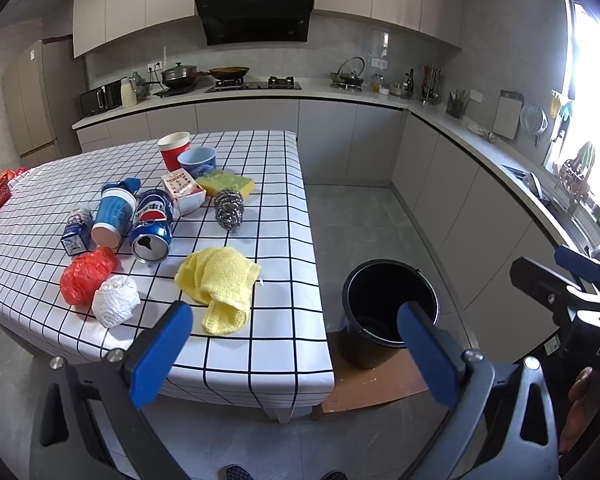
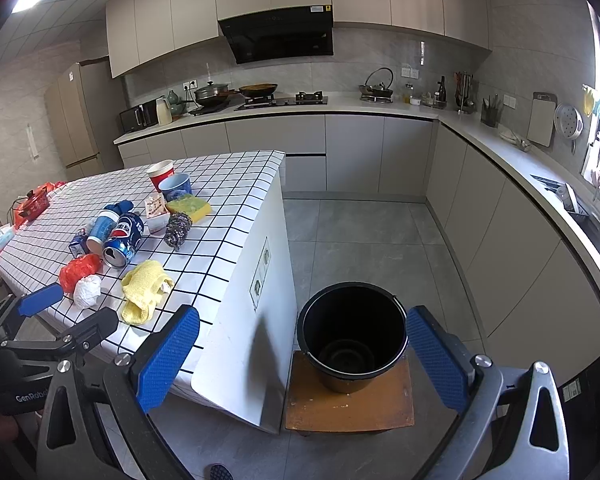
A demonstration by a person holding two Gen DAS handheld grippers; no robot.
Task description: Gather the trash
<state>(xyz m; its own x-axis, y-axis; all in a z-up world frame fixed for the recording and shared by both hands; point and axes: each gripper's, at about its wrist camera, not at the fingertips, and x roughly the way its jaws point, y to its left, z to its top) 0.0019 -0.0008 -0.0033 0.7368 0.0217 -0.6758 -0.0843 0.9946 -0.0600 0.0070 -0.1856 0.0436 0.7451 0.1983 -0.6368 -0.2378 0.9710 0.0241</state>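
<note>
a: where does the trash sit?

b: on the table under the white cloth with the black grid. nearest the front edge lie a crumpled white paper ball and a crumpled red plastic bag, touching each other. just beside them is a folded yellow knitted cloth.

a: and behind those?

b: a blue pepsi can on its side, its open top toward the camera, touches a tipped blue and white paper cup. a small blue and white carton lies left of that cup. further back are a white and red paper box, a steel wool scourer, a yellow and green sponge, an upright red paper cup and a blue paper bowl.

a: the bin?

b: a black plastic bucket stands on a low brown wooden stool, on the floor just beside the table's end. only its dark bottom shows inside.

a: the grippers?

b: the left gripper has its blue-padded fingers spread wide and holds nothing; it hangs above the table's near corner. the right gripper is equally wide apart and bare, with the bucket framed between its fingers.
</note>
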